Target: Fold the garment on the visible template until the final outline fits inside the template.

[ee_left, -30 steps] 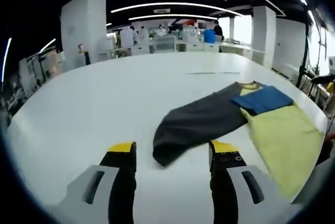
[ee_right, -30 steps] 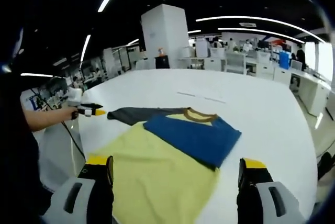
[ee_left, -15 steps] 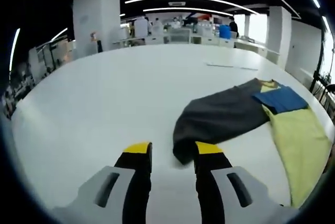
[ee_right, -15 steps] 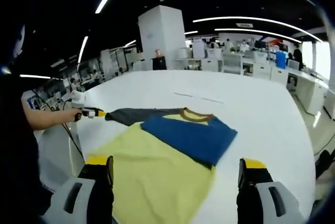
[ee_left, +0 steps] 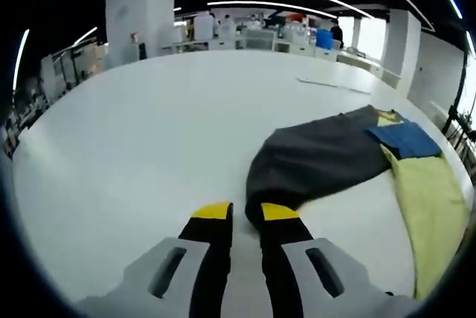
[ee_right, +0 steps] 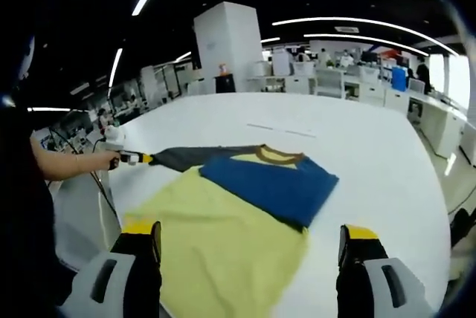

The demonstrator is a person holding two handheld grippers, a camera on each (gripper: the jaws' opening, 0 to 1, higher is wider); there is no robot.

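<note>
One garment lies spread on the white desk, a shirt in three colours: a pale yellow body, one blue sleeve folded across the chest, and one dark grey sleeve stretched out sideways. A brown-yellow collar sits at the far end of the shirt in the right gripper view.

In the left gripper view the left tongs are drawn nearly together, with the cuff end of the grey sleeve pinched between their yellow tips; the sleeve runs from there up and to the right to the yellow body. In the right gripper view the same tongs appear from the left, held in a person's hand, at the tip of the grey sleeve, which lies flat and straight on the desk.

The right tongs stand wide apart above the near hem of the yellow body, gripping nothing (whether they touch the cloth I cannot tell).

A thin line marking shows on the desk beyond the collar. Behind it stand a white pillar and rows of office workstations.
</note>
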